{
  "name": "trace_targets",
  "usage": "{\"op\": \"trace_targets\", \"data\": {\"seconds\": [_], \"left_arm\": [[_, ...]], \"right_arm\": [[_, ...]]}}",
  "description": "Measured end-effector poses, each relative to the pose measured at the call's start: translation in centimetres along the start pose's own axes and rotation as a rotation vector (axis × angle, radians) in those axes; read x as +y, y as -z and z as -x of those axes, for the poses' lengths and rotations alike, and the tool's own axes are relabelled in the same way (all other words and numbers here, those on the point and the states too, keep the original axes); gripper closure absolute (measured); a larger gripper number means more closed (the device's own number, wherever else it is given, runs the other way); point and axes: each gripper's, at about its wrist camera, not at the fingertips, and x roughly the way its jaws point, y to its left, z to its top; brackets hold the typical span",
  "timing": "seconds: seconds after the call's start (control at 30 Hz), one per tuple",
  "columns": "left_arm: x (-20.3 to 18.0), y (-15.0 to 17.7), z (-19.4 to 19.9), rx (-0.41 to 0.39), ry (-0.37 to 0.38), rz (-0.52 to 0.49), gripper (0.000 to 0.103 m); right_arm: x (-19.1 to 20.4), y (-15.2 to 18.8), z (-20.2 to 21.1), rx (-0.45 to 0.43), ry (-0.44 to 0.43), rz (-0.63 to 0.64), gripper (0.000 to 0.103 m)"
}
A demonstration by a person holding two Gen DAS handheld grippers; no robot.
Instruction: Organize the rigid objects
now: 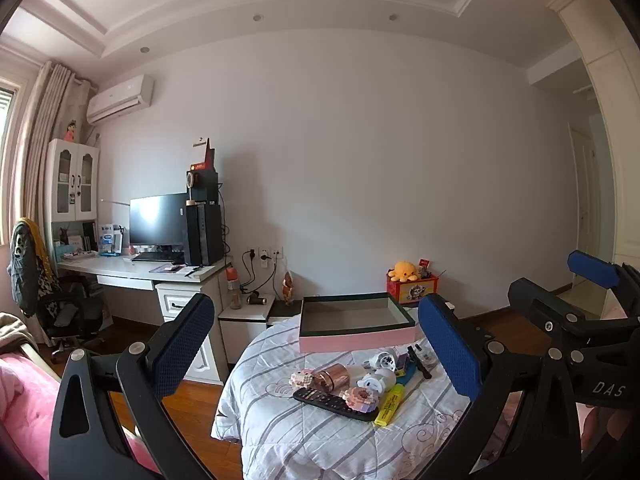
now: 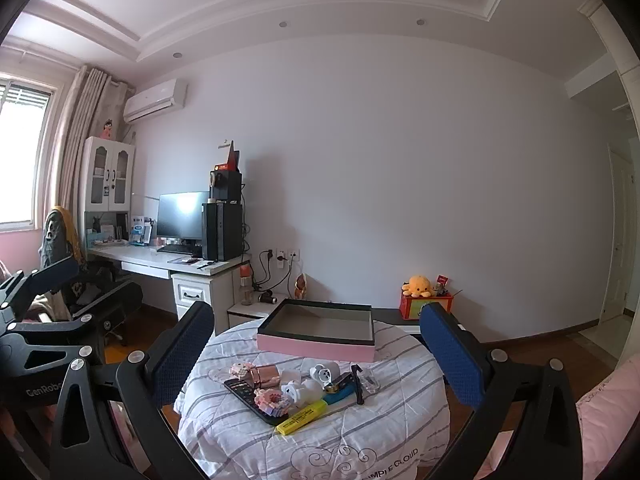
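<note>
A pink open box (image 1: 356,322) (image 2: 320,330) with a dark rim stands empty at the back of a round table covered by a striped cloth (image 1: 304,432) (image 2: 360,436). In front of it lies a heap of small things: a black remote (image 1: 332,402) (image 2: 246,394), a yellow highlighter (image 1: 390,404) (image 2: 302,416), a copper-coloured jar (image 1: 332,376) (image 2: 266,376), pink block figures (image 1: 360,398) (image 2: 272,400) and white gadgets (image 1: 378,378) (image 2: 304,390). My left gripper (image 1: 320,360) and my right gripper (image 2: 320,360) are both open, empty, and held back from the table.
A desk (image 1: 140,268) (image 2: 168,260) with a monitor and a black tower stands at the left with an office chair (image 1: 60,304). A red toy box with a yellow plush (image 1: 410,284) (image 2: 424,300) sits by the wall. A pink bed (image 1: 24,400) (image 2: 608,408) lies near.
</note>
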Motion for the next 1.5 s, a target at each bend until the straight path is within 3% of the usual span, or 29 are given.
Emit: {"op": "trace_targets", "data": {"seconds": [0.4,1.5], "left_arm": [[-0.21,0.16,0.15,-0.020,0.002,-0.001,0.000],[-0.16,0.17,0.33,-0.041,-0.031,-0.012,0.000]], "right_arm": [[0.11,0.03,0.80,-0.037,0.075,0.028,0.000],[-0.17,-0.38,0.69,-0.045,0.075,0.019,0.000]]}}
